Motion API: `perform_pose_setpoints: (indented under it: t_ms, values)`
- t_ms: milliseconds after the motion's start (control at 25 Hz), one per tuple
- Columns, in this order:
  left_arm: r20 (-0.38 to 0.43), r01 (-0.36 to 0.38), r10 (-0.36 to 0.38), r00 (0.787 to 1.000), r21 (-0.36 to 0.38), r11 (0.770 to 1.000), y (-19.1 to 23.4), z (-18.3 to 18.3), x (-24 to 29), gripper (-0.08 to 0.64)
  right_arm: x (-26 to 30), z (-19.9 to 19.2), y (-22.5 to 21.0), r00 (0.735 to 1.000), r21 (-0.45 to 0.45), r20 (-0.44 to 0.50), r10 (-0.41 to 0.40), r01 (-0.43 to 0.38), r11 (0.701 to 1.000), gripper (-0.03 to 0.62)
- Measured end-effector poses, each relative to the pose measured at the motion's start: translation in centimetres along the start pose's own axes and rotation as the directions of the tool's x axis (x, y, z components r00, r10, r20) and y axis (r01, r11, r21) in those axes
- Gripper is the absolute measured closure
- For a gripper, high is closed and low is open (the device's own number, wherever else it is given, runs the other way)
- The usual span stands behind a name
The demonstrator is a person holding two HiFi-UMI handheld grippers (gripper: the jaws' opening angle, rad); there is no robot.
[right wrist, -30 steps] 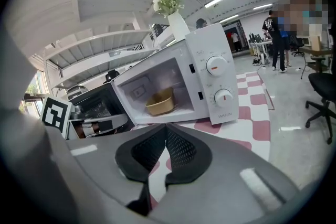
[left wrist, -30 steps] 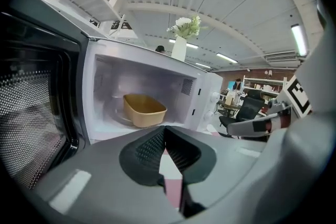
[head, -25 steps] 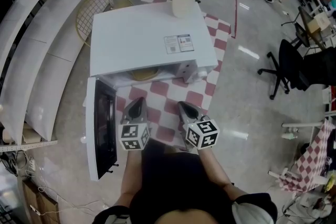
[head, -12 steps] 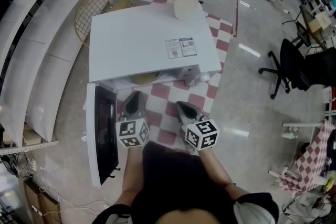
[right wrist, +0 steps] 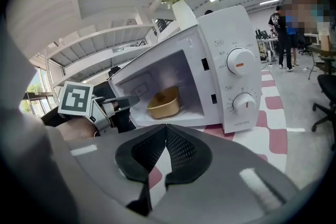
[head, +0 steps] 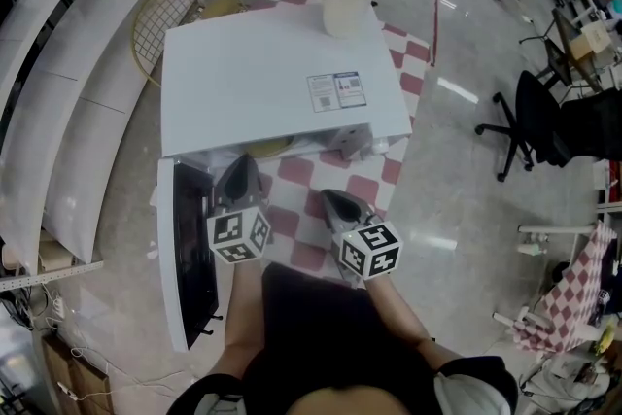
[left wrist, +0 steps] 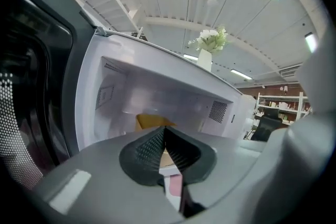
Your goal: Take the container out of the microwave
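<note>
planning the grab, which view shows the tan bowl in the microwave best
Right gripper view: the tan round container shows whole inside the open white microwave. Left gripper view shows only its top; head view, a sliver.

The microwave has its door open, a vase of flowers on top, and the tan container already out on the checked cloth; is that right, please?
Not quite: the tan container sits inside the microwave, as the right gripper view shows. The door is open and the vase is on top.
</note>
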State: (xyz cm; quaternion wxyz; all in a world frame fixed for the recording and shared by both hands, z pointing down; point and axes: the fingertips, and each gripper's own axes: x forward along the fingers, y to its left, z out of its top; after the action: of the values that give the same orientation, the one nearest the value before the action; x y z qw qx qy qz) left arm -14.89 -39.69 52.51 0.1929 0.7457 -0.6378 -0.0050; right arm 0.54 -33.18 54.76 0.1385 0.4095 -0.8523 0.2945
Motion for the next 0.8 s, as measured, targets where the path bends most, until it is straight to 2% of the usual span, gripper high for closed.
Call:
perform_pose_setpoints:
  t_ms: [160,280,600,800]
  values:
    - [0.004,-0.026,0.026,1.000,-0.016,1.000,0.9,0.5,1.0,0.549,0.4,0.1,0.0,1.000,0.002,-0.005,-0.005,0.005,1.000,0.592]
    - [-0.004,-0.039,0.039,0.999,-0.020,0.999,1.5,0.5,1.7,0.493,0.6,0.0,-0.2,1.000,0.006,-0.009,-0.012,0.012,1.000,0.592]
    - [-0.046,-0.061,0.060,0.997,-0.031,0.998,2.4,-0.4,3.4,0.442,1.4,0.0,-0.5,0.999,0.021,-0.017,-0.030,0.031,0.999,0.592]
    - [-0.065,-0.076,0.074,0.995,-0.041,0.996,2.8,-1.0,4.3,0.440,1.9,-0.2,-0.8,0.999,0.026,-0.026,-0.039,0.040,0.999,0.592]
